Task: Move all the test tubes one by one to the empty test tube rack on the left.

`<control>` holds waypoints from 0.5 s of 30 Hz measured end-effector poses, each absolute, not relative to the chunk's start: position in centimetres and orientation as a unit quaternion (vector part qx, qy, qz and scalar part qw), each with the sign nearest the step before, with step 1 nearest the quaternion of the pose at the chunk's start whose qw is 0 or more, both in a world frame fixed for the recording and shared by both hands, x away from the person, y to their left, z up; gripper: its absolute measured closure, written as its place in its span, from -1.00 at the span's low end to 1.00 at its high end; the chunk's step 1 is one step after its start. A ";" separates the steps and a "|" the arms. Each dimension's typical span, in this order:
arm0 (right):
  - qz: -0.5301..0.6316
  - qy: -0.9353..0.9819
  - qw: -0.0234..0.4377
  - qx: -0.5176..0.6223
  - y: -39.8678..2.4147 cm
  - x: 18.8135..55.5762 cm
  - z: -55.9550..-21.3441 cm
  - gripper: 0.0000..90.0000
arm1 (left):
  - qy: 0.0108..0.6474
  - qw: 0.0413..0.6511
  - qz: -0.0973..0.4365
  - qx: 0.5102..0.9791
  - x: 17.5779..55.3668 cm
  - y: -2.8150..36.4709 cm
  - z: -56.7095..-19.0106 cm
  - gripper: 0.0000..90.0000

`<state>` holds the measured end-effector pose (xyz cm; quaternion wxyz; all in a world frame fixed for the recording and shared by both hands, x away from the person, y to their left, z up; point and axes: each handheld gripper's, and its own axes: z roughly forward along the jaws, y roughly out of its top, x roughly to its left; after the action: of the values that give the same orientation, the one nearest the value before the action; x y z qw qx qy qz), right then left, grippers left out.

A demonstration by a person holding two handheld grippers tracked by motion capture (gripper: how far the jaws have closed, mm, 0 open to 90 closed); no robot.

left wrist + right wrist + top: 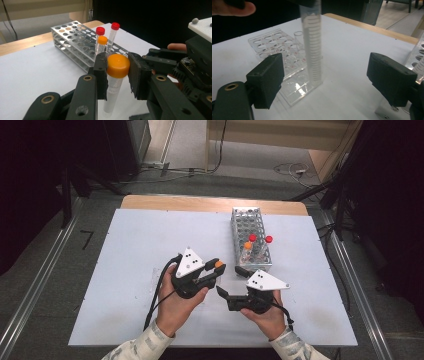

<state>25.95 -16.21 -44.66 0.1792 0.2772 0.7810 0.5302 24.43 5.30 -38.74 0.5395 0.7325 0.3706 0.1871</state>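
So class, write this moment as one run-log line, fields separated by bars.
left gripper: shut on orange-capped tube | right gripper: open, off tube | rack: three capped tubes

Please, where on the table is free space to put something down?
Free: the far left of the white sheet, between its far edge and the left gripper. Crowded: around the metal rack at the right; a clear rack lies beyond the held tube.

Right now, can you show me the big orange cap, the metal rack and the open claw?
big orange cap (118, 65): left gripper view, front of cap.
metal rack (243, 221): high view, holed top.
open claw (325, 77): right gripper view, midway between its fingertips.
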 end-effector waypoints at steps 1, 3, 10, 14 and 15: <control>0.530 0.780 0.182 0.279 -16.3 26.0 -44.7 -0.71 | 0.372 0.539 0.189 0.732 24.4 5.5 -38.7 0.57; 0.530 0.778 0.184 0.281 -16.7 26.1 -44.6 -0.71 | 0.374 0.539 0.190 0.730 24.2 5.9 -38.5 0.57; 0.527 0.774 0.193 0.293 -17.5 26.6 -44.7 -0.70 | 0.388 0.527 0.200 0.729 23.8 7.9 -38.4 0.57; 0.527 0.770 0.195 0.301 -17.9 26.8 -44.6 -0.69 | 0.400 0.526 0.206 0.722 23.7 9.3 -38.3 0.57; 0.528 0.770 0.194 0.301 -18.0 26.9 -44.6 -0.69 | 0.402 0.527 0.206 0.720 23.7 9.6 -38.1 0.57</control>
<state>26.86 -17.98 -44.60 0.1944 0.3014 0.7700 0.5278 23.66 9.62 -38.13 0.5269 0.7200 0.4018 0.2063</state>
